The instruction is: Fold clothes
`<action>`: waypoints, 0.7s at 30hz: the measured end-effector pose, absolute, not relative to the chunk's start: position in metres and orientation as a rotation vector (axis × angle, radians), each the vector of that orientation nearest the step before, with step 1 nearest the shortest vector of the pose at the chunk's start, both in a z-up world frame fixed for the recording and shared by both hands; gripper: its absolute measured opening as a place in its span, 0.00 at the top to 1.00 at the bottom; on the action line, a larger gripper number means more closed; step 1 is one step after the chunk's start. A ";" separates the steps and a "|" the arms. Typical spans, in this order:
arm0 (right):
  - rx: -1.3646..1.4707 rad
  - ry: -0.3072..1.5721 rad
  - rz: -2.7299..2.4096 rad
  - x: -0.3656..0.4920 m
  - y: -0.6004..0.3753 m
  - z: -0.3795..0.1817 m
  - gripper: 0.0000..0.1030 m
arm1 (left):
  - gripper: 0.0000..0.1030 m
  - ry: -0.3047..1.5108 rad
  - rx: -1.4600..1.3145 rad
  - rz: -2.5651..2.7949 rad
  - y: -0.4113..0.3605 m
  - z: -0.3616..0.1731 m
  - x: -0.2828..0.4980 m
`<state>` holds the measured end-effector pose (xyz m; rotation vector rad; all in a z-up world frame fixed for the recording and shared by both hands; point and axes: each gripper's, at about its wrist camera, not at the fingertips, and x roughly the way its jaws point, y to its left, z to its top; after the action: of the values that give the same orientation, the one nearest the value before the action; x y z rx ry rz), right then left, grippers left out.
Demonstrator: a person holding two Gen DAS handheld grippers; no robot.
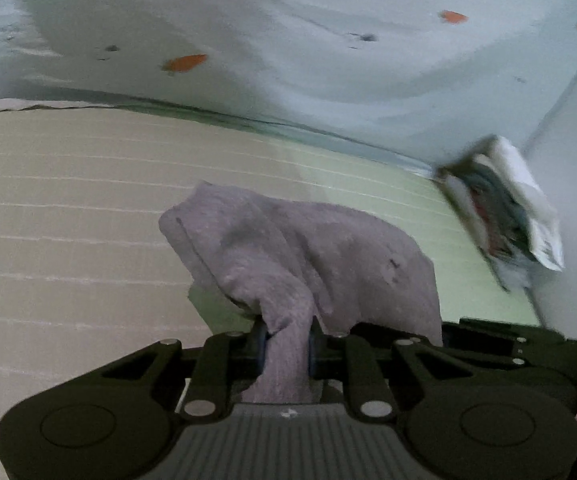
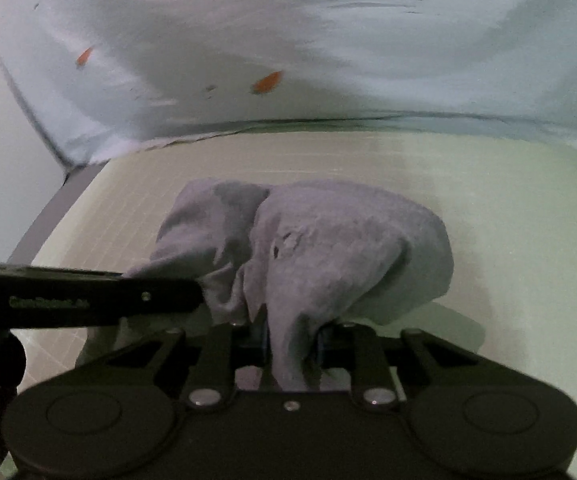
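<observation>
A crumpled grey-lilac garment [image 1: 300, 248] hangs bunched above a pale green cutting mat [image 1: 68, 208]. My left gripper [image 1: 286, 350] is shut on one bunch of it, the cloth pinched between the two black fingers. In the right wrist view the same garment [image 2: 328, 248] is bunched, and my right gripper [image 2: 292, 346] is shut on another part of it. The left gripper's black body [image 2: 88, 296] shows at the left of the right wrist view, touching the cloth. Both grips sit close together.
A light blue sheet with orange marks [image 1: 288, 40] lies wrinkled behind the mat [image 2: 508, 208]. A blurred white and dark packet [image 1: 504, 208] leans at the right against a white wall. A grey table edge [image 2: 48, 216] runs along the mat's left side.
</observation>
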<state>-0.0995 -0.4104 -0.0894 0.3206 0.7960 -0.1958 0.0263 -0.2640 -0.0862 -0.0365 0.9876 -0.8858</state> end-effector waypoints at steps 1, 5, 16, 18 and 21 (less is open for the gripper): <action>0.337 0.789 -0.225 -0.115 -0.415 -0.086 0.80 | 0.81 0.987 -0.021 -0.914 -0.271 -0.084 0.016; 0.378 0.760 -0.318 -0.170 -0.444 -0.085 0.80 | 0.81 0.975 0.054 -1.019 -0.305 -0.074 -0.028; 0.410 0.649 -0.351 -0.287 -0.602 -0.072 0.80 | 0.83 0.901 0.112 -1.116 -0.464 -0.050 -0.135; 0.383 0.617 -0.354 -0.306 -0.641 -0.060 0.80 | 0.83 0.875 0.097 -1.143 -0.503 -0.042 -0.148; 0.337 0.560 -0.366 -0.330 -0.705 -0.034 0.80 | 0.83 0.812 0.064 -1.190 -0.566 -0.021 -0.162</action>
<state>-0.3299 -0.7054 -0.0344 0.3374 0.5597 -0.3657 -0.1615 -0.5659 -0.0212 0.0639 0.8117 -1.1899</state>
